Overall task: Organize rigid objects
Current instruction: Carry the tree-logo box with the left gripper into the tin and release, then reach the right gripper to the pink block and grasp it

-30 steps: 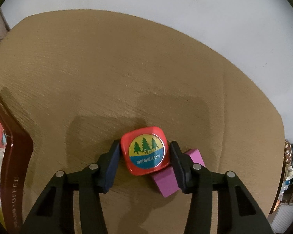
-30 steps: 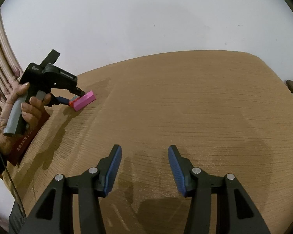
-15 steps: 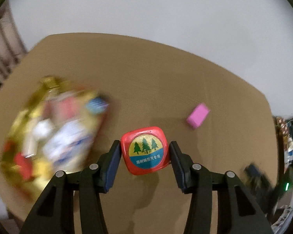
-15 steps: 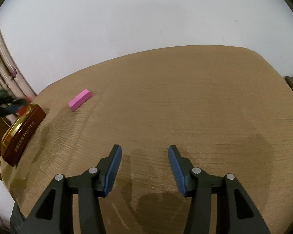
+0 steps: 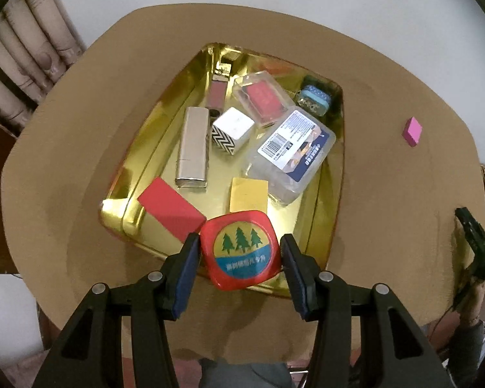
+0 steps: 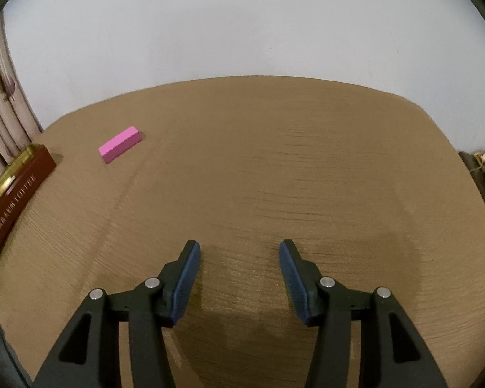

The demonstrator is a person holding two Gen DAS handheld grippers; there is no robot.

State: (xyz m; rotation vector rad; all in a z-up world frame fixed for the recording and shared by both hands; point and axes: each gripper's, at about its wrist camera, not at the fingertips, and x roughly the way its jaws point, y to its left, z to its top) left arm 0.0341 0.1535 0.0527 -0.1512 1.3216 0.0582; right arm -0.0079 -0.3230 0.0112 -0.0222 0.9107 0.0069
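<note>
My left gripper [image 5: 239,245] is shut on a red tape measure [image 5: 240,250] with a pine-tree label, held above the near edge of a gold tin [image 5: 334,174]. The tin holds several items: a red block [image 5: 169,208], a yellow block [image 5: 249,194], a silver box [image 5: 194,147] and clear plastic cases [image 5: 291,152]. A pink block [image 5: 412,132] lies on the brown table to the tin's right; it also shows in the right wrist view [image 6: 120,145]. My right gripper [image 6: 239,252] is open and empty over bare table.
In the right wrist view the tin's dark red side [image 6: 13,194] sits at the table's left edge. A curtain [image 5: 22,64] hangs beyond the table's far left. The other gripper and hand [image 5: 475,258] show at the right edge.
My left gripper has lifted the tape measure away from the pink block and carried it over the gold tin. The right gripper has stayed open and almost still.
</note>
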